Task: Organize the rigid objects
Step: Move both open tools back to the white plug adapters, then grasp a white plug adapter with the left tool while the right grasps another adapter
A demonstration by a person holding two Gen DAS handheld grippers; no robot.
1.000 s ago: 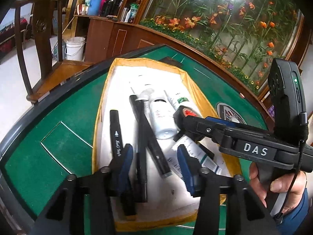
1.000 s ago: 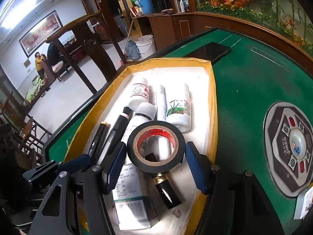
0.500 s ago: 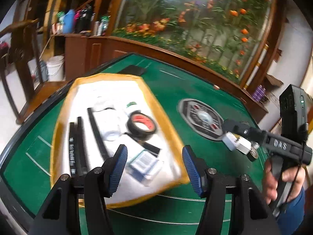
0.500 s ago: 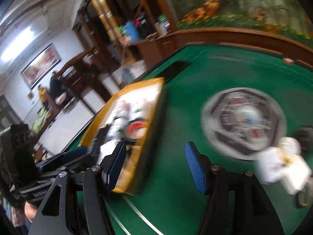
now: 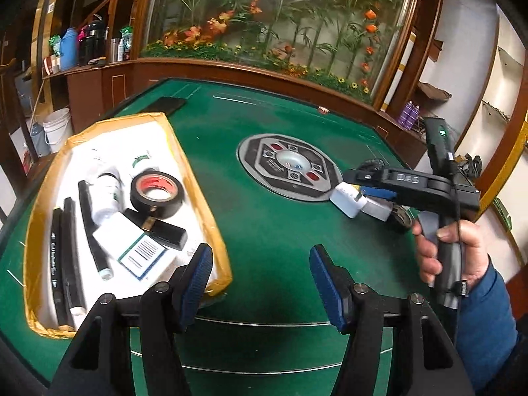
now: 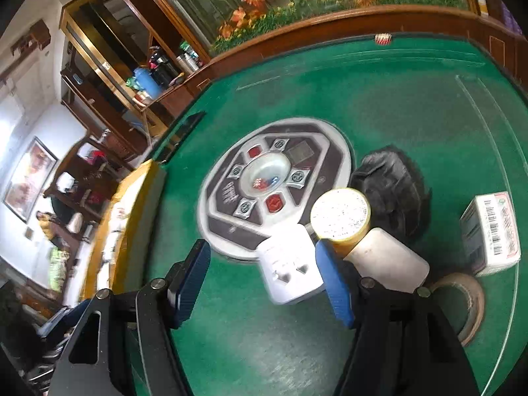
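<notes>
A yellow-rimmed white tray (image 5: 211, 204) on the green table holds a black tape roll (image 5: 155, 194), a white box (image 5: 138, 251), black pens (image 5: 62, 244) and white bottles (image 5: 105, 194). My left gripper (image 5: 260, 280) is open and empty above the felt, right of the tray's near corner. My right gripper (image 6: 260, 280) is open and empty just before a white plug adapter (image 6: 290, 274), which also shows in the left wrist view (image 5: 348, 199). Around it lie a yellow-capped bottle (image 6: 341, 216), a white bottle (image 6: 389, 260), a clear tape roll (image 6: 468, 300), a medicine box (image 6: 491, 231) and a black bag (image 6: 392, 184).
A round grey control panel (image 6: 274, 181) is set in the table's middle. A small red-and-white object (image 6: 382, 38) lies near the far rim. A dark flat slab (image 5: 166, 104) lies beyond the tray. A wooden rail and planter border the far side.
Both grippers left the tray and swung right. The right gripper let go of the black tape roll in the tray and now faces the loose objects by the control panel.
</notes>
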